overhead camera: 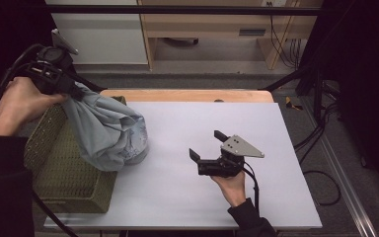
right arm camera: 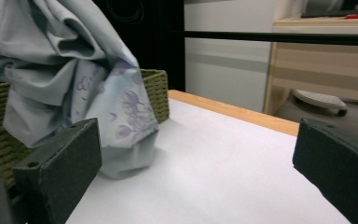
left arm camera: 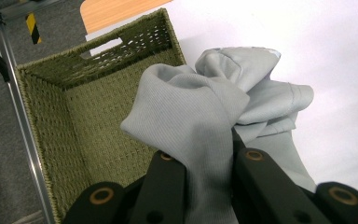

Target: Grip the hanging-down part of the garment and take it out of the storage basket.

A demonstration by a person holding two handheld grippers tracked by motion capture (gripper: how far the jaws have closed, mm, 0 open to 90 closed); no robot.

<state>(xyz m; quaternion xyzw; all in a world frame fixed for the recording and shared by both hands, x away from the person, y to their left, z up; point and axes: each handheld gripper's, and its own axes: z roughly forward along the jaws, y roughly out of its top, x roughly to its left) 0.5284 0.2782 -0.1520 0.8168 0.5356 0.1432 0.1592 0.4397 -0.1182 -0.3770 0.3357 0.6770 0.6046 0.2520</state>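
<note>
Left gripper [overhead camera: 71,91]: we see it raised at the far left of the table, above the basket, its jaws clamped tight on a gathered fold of the cloth; in the left gripper view the fabric is pinched between the two black jaws.
Cloth [overhead camera: 106,131]: we find a pale grey-blue piece of fabric hanging from the left gripper. Its lower end droops over the basket's right rim and rests on the table just beside the basket. In the right gripper view a faint purple flower print shows on its lower part.
Basket [overhead camera: 74,182]: we see a green woven basket at the left edge of the table, with a handle slot in one wall; the left gripper view looks into it beneath the cloth.
Right gripper [overhead camera: 208,145]: we see it held low over the middle of the table, well apart from the cloth, its jaws spread wide with nothing between them.
Table [overhead camera: 256,148]: we note a light grey top with a wooden strip along the far edge.
</note>
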